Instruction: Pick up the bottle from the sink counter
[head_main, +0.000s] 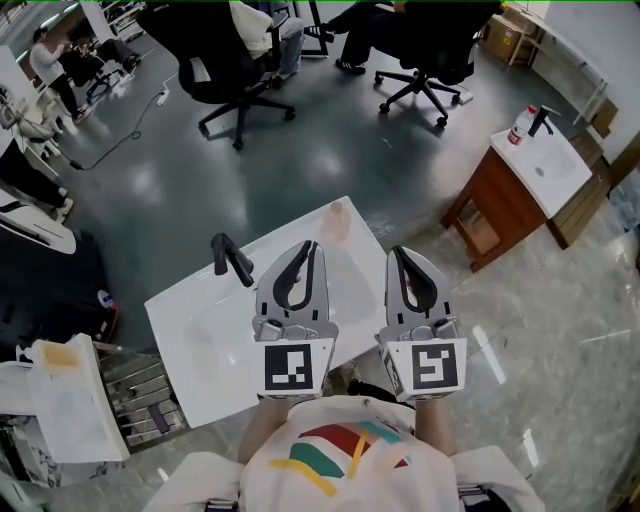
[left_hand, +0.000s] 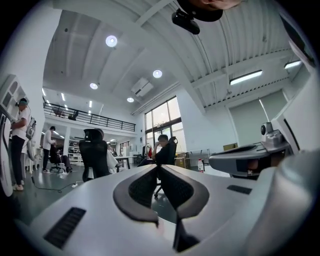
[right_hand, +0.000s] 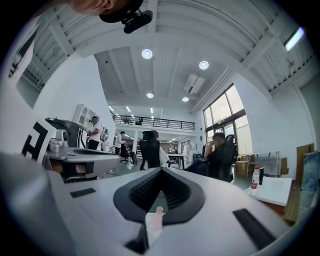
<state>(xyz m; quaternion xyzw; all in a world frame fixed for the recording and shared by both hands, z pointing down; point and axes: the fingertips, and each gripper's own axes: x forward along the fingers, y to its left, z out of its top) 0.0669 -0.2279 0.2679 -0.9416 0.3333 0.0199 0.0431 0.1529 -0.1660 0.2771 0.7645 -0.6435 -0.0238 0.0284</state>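
The bottle (head_main: 337, 222) is pale and faint against the tabletop's (head_main: 200, 345) far edge, just beyond your left tongs (head_main: 311, 246) and right tongs (head_main: 398, 252), both pressed together, empty.

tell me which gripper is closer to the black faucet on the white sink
Left. The left gripper hangs just right of the faucet; the right gripper is further right, beyond the left one.

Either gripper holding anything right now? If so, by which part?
Nothing is held. The left gripper and right gripper both have their fingers shut on air; the pale bottle stands untouched on the sink counter ahead of them.
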